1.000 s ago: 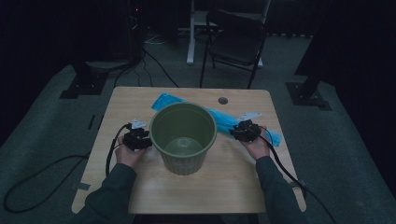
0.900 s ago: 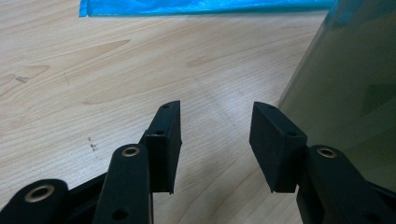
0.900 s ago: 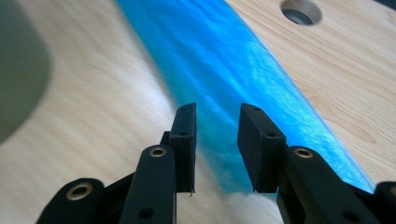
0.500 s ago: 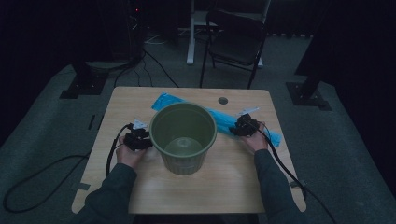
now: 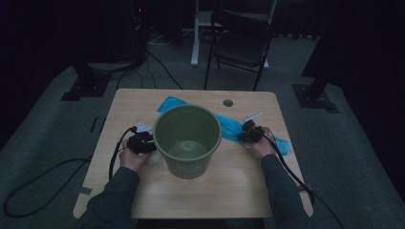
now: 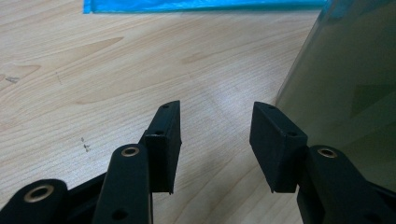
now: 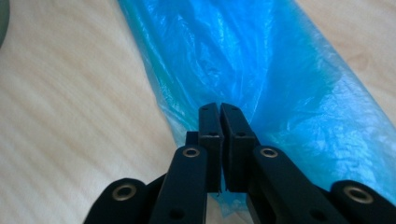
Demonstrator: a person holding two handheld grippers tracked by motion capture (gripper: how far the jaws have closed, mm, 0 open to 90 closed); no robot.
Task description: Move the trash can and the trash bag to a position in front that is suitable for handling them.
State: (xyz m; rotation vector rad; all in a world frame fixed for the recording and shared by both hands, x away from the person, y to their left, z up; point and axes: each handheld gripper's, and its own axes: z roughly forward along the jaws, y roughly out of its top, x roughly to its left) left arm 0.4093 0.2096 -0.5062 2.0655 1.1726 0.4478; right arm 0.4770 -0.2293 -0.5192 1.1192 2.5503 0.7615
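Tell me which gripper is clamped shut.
The right gripper, its jaws pinched on the blue bag; the left gripper stands open beside the green bin.

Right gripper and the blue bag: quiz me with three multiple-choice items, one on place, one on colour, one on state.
1. Where does the blue bag lie?
A. inside the bin
B. flat on the table, behind and right of the bin
C. on the chair

2. What colour is the bin?
A. green
B. red
C. white

3. How are the right gripper jaws?
A. wide open over bare wood
B. shut on the bag
C. clamped on the bin's rim

Answers: 1 B, the high view shows it spread on the table; 2 A, its wall and rim are olive green; 3 B, the right gripper view shows the jaws together, pinching blue plastic.
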